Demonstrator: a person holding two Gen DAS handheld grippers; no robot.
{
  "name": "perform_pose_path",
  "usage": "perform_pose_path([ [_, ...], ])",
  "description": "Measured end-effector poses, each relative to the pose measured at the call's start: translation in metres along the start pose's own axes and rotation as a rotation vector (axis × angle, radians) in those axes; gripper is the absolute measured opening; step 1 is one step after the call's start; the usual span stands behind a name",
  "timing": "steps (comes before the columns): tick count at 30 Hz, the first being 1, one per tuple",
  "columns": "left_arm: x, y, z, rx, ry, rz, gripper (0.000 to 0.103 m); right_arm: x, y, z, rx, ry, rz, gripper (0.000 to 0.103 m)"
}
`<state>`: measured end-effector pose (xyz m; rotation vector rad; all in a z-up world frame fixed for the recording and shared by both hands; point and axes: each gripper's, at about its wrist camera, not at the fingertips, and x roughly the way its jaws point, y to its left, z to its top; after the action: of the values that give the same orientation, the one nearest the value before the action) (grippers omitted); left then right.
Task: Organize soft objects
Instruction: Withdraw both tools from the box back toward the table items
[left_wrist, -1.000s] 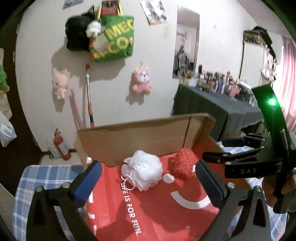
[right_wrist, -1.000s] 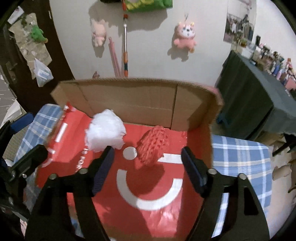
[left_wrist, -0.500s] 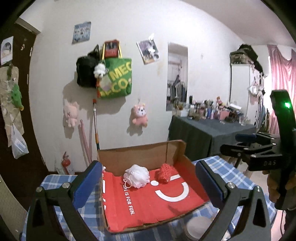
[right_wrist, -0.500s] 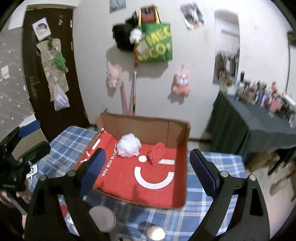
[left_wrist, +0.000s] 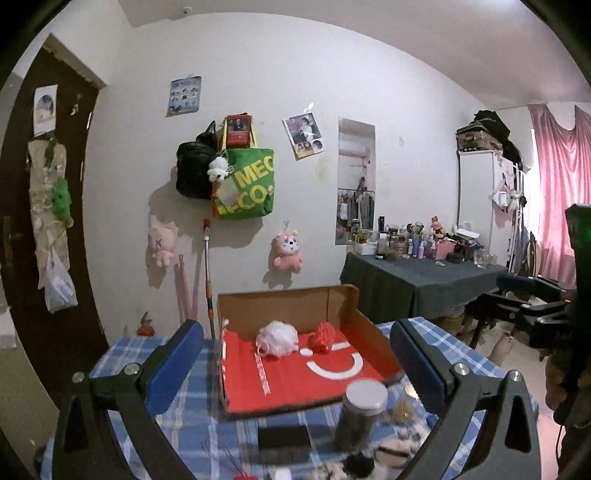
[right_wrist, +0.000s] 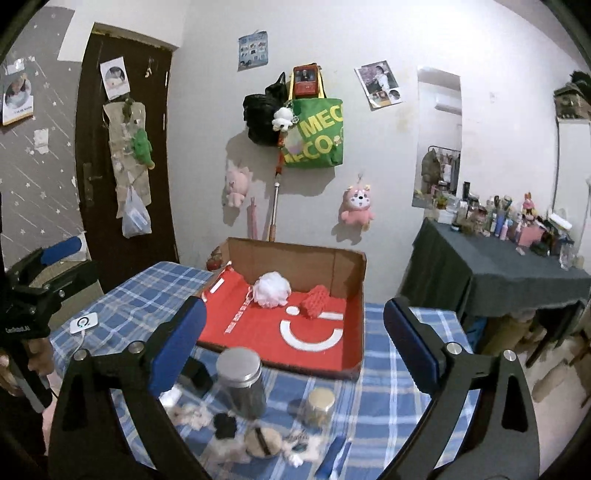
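Observation:
A white bath pouf (left_wrist: 277, 338) (right_wrist: 270, 289) and a red knitted soft piece (left_wrist: 324, 333) (right_wrist: 314, 301) lie at the back of a red-lined cardboard box (left_wrist: 373, 334) (right_wrist: 354, 277) on the blue checked table (left_wrist: 122, 354) (right_wrist: 147, 291). My left gripper (left_wrist: 295, 360) is open and empty, held high and well back from the box. My right gripper (right_wrist: 293, 338) is open and empty, also high and back. Each gripper shows at the edge of the other's view. Small soft items (right_wrist: 225, 424) lie on the table near the front edge.
A dark jar with a metal lid (left_wrist: 360, 408) (right_wrist: 242, 382) and a smaller jar (right_wrist: 319, 404) stand in front of the box. A black block (left_wrist: 283, 437) lies nearby. A white round device (right_wrist: 84, 323) sits at the table's left. A dark table of bottles (right_wrist: 509, 273) stands at the right.
Both grippers have pulled up and back from just above the box floor; the whole box, table front and jars have come into view. Both stayed open and empty.

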<state>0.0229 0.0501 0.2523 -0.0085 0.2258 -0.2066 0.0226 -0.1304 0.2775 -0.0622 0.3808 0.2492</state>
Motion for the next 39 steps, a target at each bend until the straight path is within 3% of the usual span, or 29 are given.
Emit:
perform_pose_path([
  [6, -0.017, -0.004, -0.047, -0.027, -0.003, 0.022, 0.103, -0.019, 0.001, -0.050, 0.061, 0.019, 0.036, 0.098],
  [14, -0.019, -0.015, -0.105, -0.079, 0.028, 0.015, 0.103, -0.019, 0.003, -0.128, 0.108, 0.014, -0.121, 0.098],
  [20, -0.004, -0.019, -0.143, -0.106, 0.089, 0.018, 0.103, -0.001, 0.001, -0.171, 0.109, 0.037, -0.178, 0.098],
  [26, 0.013, -0.026, -0.174, -0.068, 0.155, 0.043, 0.103, 0.016, -0.004, -0.196, 0.126, 0.082, -0.207, 0.098],
  [33, 0.030, -0.011, -0.185, -0.096, 0.211, 0.068, 0.103, 0.036, -0.011, -0.213, 0.129, 0.136, -0.230, 0.098],
  [39, 0.043, 0.024, -0.188, -0.109, 0.259, 0.166, 0.103, 0.048, -0.023, -0.223, 0.150, 0.184, -0.257, 0.098],
])
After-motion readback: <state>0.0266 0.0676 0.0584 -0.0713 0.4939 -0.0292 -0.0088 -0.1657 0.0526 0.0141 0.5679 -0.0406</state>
